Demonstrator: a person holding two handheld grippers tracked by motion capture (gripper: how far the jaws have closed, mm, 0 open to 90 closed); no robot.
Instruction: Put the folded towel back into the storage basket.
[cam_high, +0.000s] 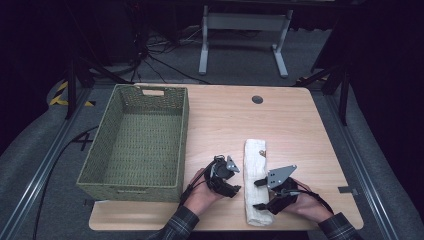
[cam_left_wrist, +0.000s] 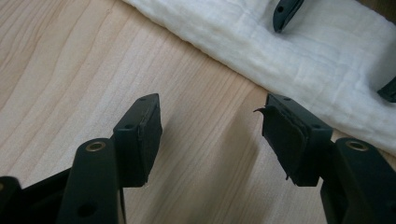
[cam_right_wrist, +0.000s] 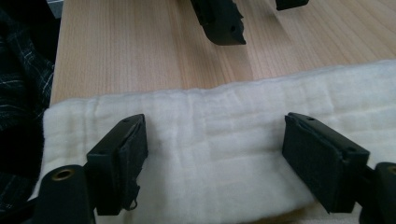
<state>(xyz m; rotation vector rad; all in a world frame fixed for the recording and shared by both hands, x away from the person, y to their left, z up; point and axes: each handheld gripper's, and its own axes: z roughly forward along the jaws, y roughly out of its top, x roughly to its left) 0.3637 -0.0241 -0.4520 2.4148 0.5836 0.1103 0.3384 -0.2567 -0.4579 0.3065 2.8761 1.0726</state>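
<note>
A white towel (cam_high: 255, 175), folded into a long narrow strip, lies on the wooden table (cam_high: 285, 120) right of centre, running from mid-table to the near edge. My right gripper (cam_high: 258, 194) is open over the strip's near end. In the right gripper view its jaws (cam_right_wrist: 215, 121) straddle the towel (cam_right_wrist: 215, 154) without pressing on it. My left gripper (cam_high: 236, 179) is open just left of the towel. In the left gripper view its jaws (cam_left_wrist: 212, 105) stand over bare wood, with the towel (cam_left_wrist: 299, 60) beyond them. Nothing is between either pair of jaws.
A green woven basket (cam_high: 137, 145) stands on the left half of the table, with nothing inside it. A round cable hole (cam_high: 257, 99) sits near the far edge. A white-legged frame (cam_high: 245, 30) stands on the floor behind the table. Bare wood lies between basket and towel.
</note>
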